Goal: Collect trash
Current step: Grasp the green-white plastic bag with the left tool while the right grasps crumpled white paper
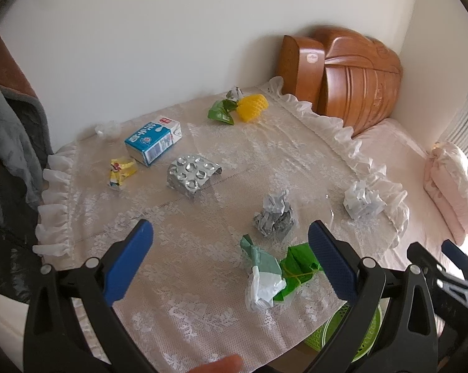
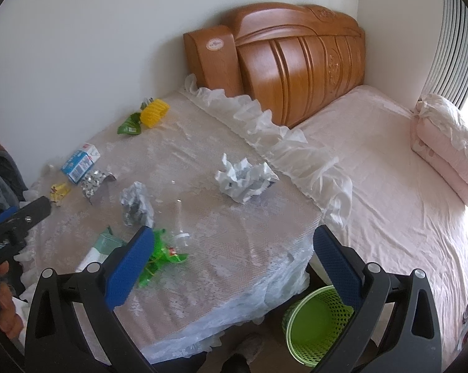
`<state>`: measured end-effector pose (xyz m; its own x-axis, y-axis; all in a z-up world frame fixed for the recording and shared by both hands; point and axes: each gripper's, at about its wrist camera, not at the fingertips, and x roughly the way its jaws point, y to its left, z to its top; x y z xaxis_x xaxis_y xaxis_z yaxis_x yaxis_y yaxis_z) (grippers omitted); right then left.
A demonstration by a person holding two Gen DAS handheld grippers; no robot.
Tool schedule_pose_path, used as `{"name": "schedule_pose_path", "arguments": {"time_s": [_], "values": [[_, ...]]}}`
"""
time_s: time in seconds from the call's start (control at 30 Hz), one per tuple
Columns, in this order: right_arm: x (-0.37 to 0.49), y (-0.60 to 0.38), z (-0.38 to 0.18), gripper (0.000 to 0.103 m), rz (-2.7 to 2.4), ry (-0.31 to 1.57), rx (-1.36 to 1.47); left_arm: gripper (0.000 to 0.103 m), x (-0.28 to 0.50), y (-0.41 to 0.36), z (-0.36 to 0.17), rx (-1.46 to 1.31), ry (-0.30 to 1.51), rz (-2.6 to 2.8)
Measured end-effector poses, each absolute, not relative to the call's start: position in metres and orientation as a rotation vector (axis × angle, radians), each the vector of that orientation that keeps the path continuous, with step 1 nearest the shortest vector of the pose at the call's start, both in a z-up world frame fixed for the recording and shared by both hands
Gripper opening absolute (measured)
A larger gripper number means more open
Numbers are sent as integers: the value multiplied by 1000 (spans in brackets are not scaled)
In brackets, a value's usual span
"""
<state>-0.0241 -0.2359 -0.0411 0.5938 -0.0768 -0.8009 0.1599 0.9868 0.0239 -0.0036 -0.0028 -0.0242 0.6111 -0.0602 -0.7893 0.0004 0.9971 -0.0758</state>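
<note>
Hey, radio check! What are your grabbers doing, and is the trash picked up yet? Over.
Left gripper open, empty. Right gripper open, empty. Trash on the table, green wrapper nearest; green bin below looks empty. Nothing in the way.

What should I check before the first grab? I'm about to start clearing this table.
1. Left tool open: ok, nothing between its fingers.
2. Right tool open: ok, also holding nothing.
3. Bin ready: ok, upright on the floor beside the table, nothing visible inside.
4. Nearest trash reachable: ok, green wrapper lies just ahead of the left tool.
5. Tools apart: ok, each sits at the edge of the other's view.
6. Lace cloth snag risk: cannot tell.
</note>
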Motion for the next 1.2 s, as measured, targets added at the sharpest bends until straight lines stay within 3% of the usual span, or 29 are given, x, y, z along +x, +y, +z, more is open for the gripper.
{"name": "schedule_pose_path", "arguments": {"time_s": [0.5, 0.53, 0.63, 0.7, 0.77, 1.2], "values": [[-34, -296, -97, 101, -130, 1051, 219, 95, -1, -23, -121, -2, 1113, -182], [-35, -299, -99, 101, -132, 1056, 231, 93, 2, -25, -126, -1, 1121, -178], [-38, -304, -102, 101, -133, 1059, 259, 75, 9, -27, -136, -30, 1147, -182], [-38, -305, -102, 101, -133, 1056, 270, 56, 12, -25, -141, -66, 1171, -187], [-36, -305, -102, 101, -132, 1053, 279, 45, 15, -22, -145, -104, 1195, -199], [80, -293, -122, 101, -198, 1029, 344, 42, 16, 12, -121, -176, 1119, -253]]}}
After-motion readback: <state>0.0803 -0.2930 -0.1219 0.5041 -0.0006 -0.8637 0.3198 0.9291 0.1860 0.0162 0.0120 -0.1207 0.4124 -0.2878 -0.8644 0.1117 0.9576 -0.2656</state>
